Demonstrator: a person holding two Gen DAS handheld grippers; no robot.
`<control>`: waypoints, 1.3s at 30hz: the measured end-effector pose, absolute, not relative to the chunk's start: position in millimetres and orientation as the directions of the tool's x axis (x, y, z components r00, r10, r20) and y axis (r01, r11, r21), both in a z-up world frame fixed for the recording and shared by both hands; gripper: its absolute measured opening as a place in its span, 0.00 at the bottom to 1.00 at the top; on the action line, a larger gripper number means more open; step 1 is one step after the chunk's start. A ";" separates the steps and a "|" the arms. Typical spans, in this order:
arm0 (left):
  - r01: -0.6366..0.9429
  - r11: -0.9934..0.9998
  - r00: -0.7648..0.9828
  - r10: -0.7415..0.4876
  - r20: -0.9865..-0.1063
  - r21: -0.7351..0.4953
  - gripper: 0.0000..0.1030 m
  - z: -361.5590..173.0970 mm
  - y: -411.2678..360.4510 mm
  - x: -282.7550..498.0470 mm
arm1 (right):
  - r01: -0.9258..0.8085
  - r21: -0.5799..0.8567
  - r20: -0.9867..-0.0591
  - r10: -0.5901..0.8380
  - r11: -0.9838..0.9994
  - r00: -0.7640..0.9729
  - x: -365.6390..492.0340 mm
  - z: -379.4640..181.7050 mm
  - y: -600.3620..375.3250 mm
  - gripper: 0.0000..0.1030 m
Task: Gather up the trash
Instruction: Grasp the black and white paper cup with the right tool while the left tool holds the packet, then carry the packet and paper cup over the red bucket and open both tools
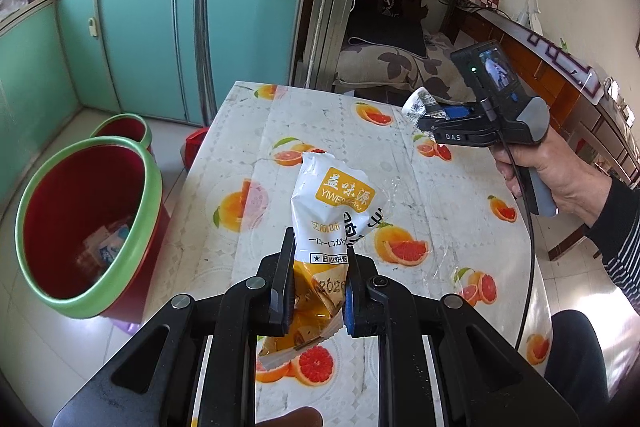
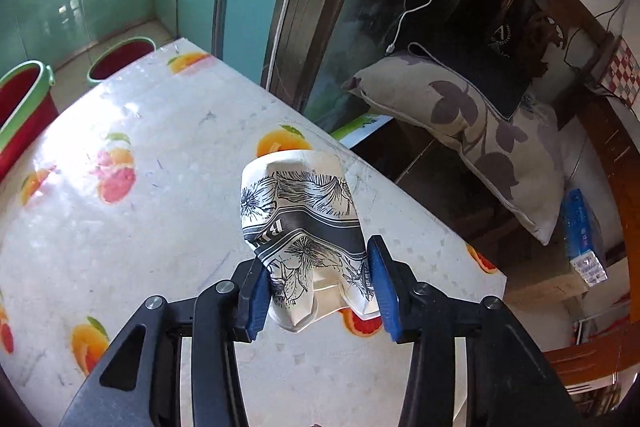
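Left gripper [image 1: 318,267] clamps a snack wrapper [image 1: 332,211]; right gripper [image 2: 318,281] squeezes a crumpled paper cup [image 2: 300,219] above the tabletop [image 2: 140,227], red bin [image 1: 80,219] at nine o'clock.

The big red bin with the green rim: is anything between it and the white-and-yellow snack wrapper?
Only the fruit-print tablecloth edge and some floor separate red bin and wrapper, in the left wrist view.
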State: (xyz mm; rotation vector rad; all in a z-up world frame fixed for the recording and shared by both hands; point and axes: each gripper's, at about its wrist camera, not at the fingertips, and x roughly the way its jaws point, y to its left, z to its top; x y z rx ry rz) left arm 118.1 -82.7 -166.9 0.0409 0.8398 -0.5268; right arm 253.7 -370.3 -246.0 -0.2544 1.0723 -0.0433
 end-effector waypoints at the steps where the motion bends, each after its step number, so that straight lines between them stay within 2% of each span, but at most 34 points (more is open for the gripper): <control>1: 0.458 0.873 0.552 -0.428 -0.715 -0.169 0.17 -165.0 -81.0 118.2 | -0.084 -0.218 -0.857 -0.150 0.972 0.494 249.3 -236.7 -366.0 0.41; 11: 0.391 0.908 0.628 -0.381 -0.679 -0.148 0.17 -138.5 -39.6 132.9 | -0.090 -0.111 -0.786 -0.032 0.990 0.618 202.2 -146.4 -292.9 0.41; 18: 0.279 0.956 0.676 -0.265 -0.688 -0.095 0.17 -129.4 16.1 159.1 | -0.141 -0.050 -0.749 0.056 0.989 0.660 177.9 -112.6 -224.8 0.41; 27: 0.138 0.989 0.688 -0.138 -0.713 -0.058 0.17 -139.2 79.3 205.1 | -0.213 -0.003 -0.723 0.145 0.977 0.675 175.7 -93.0 -146.5 0.41; 35: 0.122 0.989 0.635 -0.142 -0.759 -0.083 0.17 -175.1 100.7 238.6 | -0.244 0.018 -0.729 0.179 0.970 0.660 185.5 -92.5 -98.7 0.41; 36: 0.119 0.989 0.623 -0.145 -0.769 -0.091 0.21 -181.2 102.0 242.2 | -0.244 0.020 -0.732 0.180 0.969 0.657 187.8 -93.4 -94.4 0.41; 38: 0.123 0.984 0.589 -0.175 -0.789 -0.127 0.46 -193.4 105.1 247.6 | -0.248 0.016 -0.737 0.179 0.969 0.652 192.4 -95.0 -85.8 0.41; 39: 0.120 0.983 0.589 -0.181 -0.788 -0.136 0.64 -196.6 107.2 248.3 | -0.251 0.016 -0.739 0.181 0.968 0.649 195.1 -96.1 -83.3 0.41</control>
